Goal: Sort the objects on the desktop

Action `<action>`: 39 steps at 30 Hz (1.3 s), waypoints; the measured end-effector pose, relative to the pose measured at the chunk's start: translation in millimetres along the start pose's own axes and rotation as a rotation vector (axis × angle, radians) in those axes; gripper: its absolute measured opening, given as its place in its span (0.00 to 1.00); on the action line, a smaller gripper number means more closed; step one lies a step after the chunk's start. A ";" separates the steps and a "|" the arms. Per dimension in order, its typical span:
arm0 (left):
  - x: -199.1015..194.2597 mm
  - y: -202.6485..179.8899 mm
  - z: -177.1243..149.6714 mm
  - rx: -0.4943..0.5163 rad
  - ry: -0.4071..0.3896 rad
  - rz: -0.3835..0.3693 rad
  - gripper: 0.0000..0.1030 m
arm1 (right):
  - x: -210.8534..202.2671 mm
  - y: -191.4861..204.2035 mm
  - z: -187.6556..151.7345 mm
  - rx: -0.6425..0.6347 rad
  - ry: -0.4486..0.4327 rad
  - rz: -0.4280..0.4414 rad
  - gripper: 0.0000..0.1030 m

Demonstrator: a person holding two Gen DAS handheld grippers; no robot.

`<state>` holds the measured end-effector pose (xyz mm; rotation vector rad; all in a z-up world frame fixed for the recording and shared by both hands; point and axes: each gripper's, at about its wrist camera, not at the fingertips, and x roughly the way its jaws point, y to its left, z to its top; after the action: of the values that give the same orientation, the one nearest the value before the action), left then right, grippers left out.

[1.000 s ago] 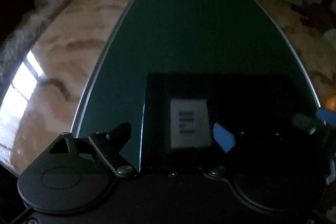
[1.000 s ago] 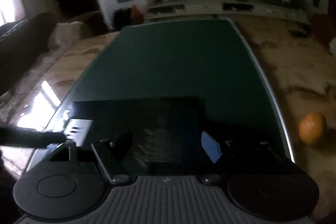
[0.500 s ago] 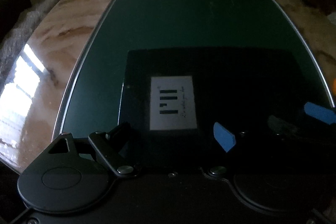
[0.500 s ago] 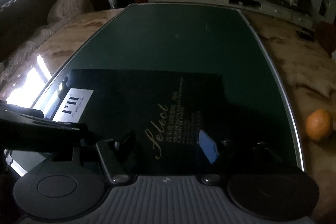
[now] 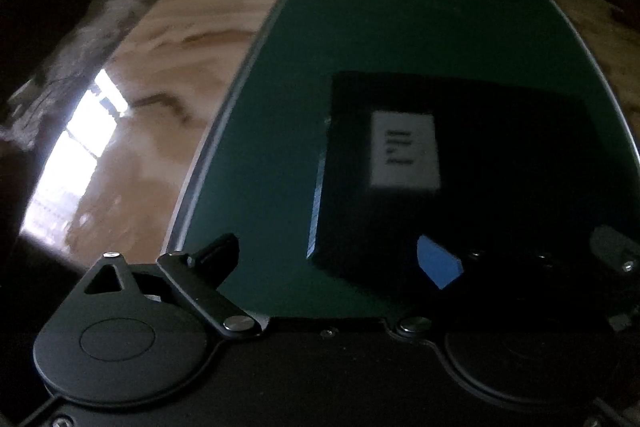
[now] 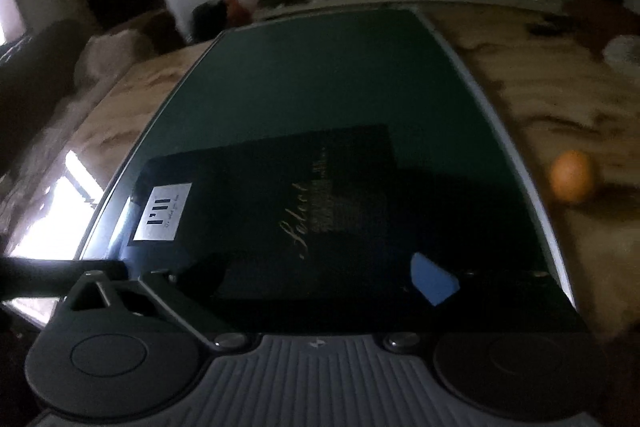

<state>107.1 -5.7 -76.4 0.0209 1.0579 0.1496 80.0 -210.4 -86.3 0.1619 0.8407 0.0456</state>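
Observation:
A flat black book or box [image 5: 500, 163] with a white label [image 5: 404, 151] lies on the dark green mat [image 5: 400, 15]. In the right wrist view the same black item [image 6: 304, 195] shows gold script and the white label [image 6: 162, 213] at its left. My left gripper [image 5: 328, 259] is open, low over the mat at the item's near left corner. My right gripper [image 6: 316, 275] is open, just above the item's near edge. Neither holds anything. The left gripper's dark arm [image 6: 52, 273] shows at the left of the right wrist view.
The mat lies on a marbled brown tabletop [image 5: 168, 75]. An orange [image 6: 570, 177] sits on the table right of the mat. A white cup-like object [image 6: 622, 51] stands at the far right. A sofa and cluttered shelves lie behind.
The left view has swung left, so the black item now sits further right in it. The right view has tilted and shifted a little. Both grippers stay open.

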 end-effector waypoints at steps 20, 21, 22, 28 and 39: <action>-96.9 13.5 -95.0 0.032 -0.040 -0.124 1.00 | -118.2 32.3 -65.6 -0.067 0.043 -0.123 1.00; -100.2 13.5 -98.0 0.035 -0.048 -0.121 1.00 | -122.6 33.8 -68.1 -0.069 0.033 -0.129 1.00; -103.4 13.3 -100.9 0.038 -0.060 -0.110 1.00 | -126.2 35.9 -70.1 -0.077 0.023 -0.140 1.00; -115.5 15.4 -114.7 0.043 -0.091 -0.096 1.00 | -137.6 37.0 -78.5 -0.067 0.007 -0.132 1.00; -112.9 15.1 -129.6 0.054 -0.082 -0.099 1.00 | -143.2 33.1 -91.5 -0.055 -0.003 -0.109 1.00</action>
<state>-61.6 -12.9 -40.9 0.0235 0.9790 0.0304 -82.8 -181.3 -35.3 0.0641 0.8434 -0.0340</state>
